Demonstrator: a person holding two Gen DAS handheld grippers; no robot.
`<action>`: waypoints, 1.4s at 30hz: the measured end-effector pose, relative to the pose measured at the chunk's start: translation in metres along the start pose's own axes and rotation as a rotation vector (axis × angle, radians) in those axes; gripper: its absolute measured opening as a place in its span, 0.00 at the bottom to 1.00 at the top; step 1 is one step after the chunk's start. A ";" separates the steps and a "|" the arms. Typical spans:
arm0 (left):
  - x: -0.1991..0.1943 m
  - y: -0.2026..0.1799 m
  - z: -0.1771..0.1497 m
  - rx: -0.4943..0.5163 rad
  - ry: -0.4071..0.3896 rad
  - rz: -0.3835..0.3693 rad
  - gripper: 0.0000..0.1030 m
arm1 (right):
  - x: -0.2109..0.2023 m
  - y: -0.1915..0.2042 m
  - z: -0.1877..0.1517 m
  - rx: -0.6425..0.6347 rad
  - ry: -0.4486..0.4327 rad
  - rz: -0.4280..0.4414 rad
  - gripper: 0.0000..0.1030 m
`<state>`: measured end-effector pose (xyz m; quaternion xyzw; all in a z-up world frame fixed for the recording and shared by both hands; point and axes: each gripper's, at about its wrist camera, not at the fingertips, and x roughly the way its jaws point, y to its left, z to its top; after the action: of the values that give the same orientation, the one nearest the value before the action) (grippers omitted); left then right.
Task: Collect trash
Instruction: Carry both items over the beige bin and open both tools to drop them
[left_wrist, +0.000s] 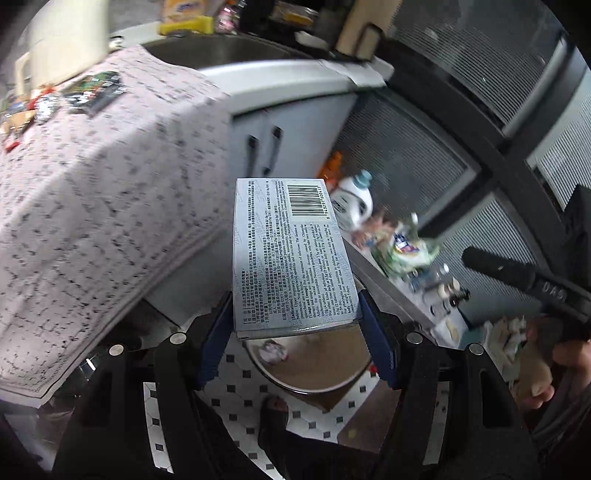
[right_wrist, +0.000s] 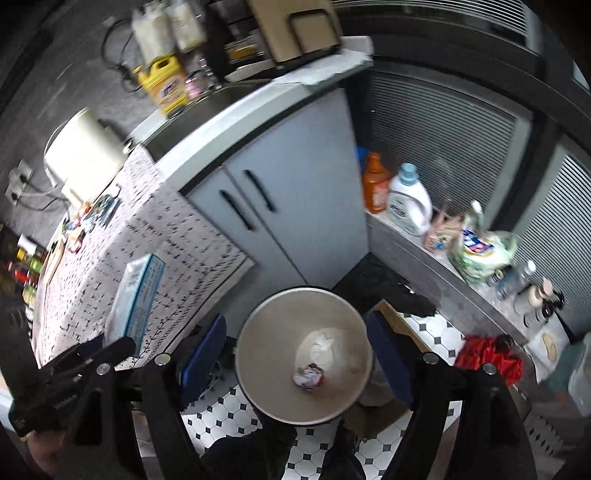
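My left gripper (left_wrist: 295, 332) is shut on a grey printed carton (left_wrist: 291, 254), its blue pads pressing on the carton's lower sides. The carton stands over a round metal trash bin (left_wrist: 325, 384) on the floor. The right wrist view looks straight down into this bin (right_wrist: 258, 321), where a crumpled wrapper (right_wrist: 309, 376) and a white tissue (right_wrist: 319, 347) lie. My right gripper (right_wrist: 297, 350) hangs open above the bin, with nothing between its blue pads (right_wrist: 205, 350). At the left of that view the carton (right_wrist: 136, 295) shows in the left gripper (right_wrist: 74, 365).
A counter under a printed paper sheet (right_wrist: 147, 236) holds small wrappers (left_wrist: 88, 90). Beside it stands a grey cabinet (right_wrist: 291, 192) with two black handles. A low ledge at the right carries detergent bottles (right_wrist: 406, 199) and bags. A red bag (right_wrist: 491, 354) lies on the tiled floor (right_wrist: 221, 410).
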<state>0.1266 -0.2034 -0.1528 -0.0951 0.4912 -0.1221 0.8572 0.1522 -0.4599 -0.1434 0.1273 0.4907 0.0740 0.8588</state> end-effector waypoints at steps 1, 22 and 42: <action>0.003 -0.005 -0.002 0.007 0.007 -0.005 0.64 | -0.003 -0.006 -0.002 0.006 -0.002 -0.005 0.75; -0.007 -0.006 0.003 -0.028 -0.021 0.070 0.92 | -0.007 -0.023 -0.011 -0.005 0.002 0.024 0.88; -0.136 0.112 -0.018 -0.312 -0.263 0.325 0.93 | 0.011 0.135 0.018 -0.293 -0.024 0.225 0.92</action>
<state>0.0582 -0.0562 -0.0821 -0.1611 0.3971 0.1080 0.8971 0.1734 -0.3302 -0.1043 0.0558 0.4471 0.2387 0.8603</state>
